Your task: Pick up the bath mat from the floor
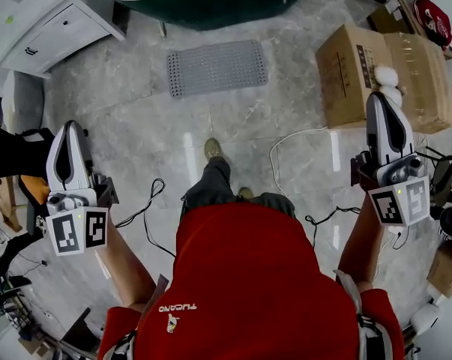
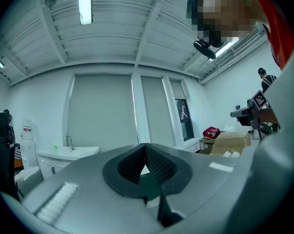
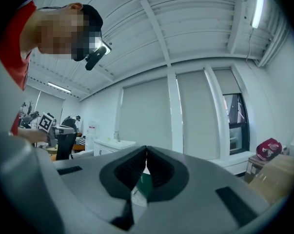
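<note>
Left gripper (image 1: 70,128) and right gripper (image 1: 378,97) sit in your hands at either side of the head view, both pointing ahead.

Head view: the bath mat (image 1: 217,67) lies flat on the marble floor (image 1: 136,133), ahead of your feet and just beside the dark green bathtub (image 1: 211,2). It is well apart from both grippers. Two cardboard boxes (image 1: 353,70) stand closed at the right, so their contents are not visible. White rounded items (image 1: 387,77) rest on top of them, and a red bag (image 1: 433,17) lies behind. A white cabinet (image 1: 57,32) with its drawer shut stands at the upper left.

Left gripper view: the jaws are pressed together with nothing between them. This view adds the ceiling, the window blinds (image 2: 103,111) and a washbasin with tap (image 2: 68,151). The mat is not in it.

Right gripper view: the jaws are likewise pressed together and empty. The red bag appears low at the right, and the mat is again out of frame.
</note>
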Demonstrator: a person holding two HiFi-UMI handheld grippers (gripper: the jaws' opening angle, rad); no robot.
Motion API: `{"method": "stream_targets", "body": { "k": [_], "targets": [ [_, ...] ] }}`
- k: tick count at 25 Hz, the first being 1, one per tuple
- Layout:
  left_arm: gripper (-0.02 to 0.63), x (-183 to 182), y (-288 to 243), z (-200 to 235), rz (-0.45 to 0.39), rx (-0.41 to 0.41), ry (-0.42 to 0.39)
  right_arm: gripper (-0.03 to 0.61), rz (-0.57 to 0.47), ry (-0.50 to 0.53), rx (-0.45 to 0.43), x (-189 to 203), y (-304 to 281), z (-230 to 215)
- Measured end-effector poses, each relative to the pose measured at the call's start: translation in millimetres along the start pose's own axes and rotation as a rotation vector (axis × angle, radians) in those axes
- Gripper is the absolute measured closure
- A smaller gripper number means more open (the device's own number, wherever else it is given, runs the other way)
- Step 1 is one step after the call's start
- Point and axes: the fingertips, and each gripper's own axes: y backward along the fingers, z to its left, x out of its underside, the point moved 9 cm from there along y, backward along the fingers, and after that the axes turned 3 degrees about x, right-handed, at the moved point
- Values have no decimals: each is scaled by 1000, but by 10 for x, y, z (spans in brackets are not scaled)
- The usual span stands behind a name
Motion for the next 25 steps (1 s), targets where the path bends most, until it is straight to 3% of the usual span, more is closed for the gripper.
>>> {"method": "stream_targets", "body": {
  "k": [15, 25],
  "targets": [
    [609, 285, -1252, 1259, 14, 22, 29, 575, 94, -10, 104, 213, -1374, 189],
    [609, 417, -1563, 1488, 25, 22, 51, 575, 116, 24, 74, 229, -1787, 188]
  ]
}}
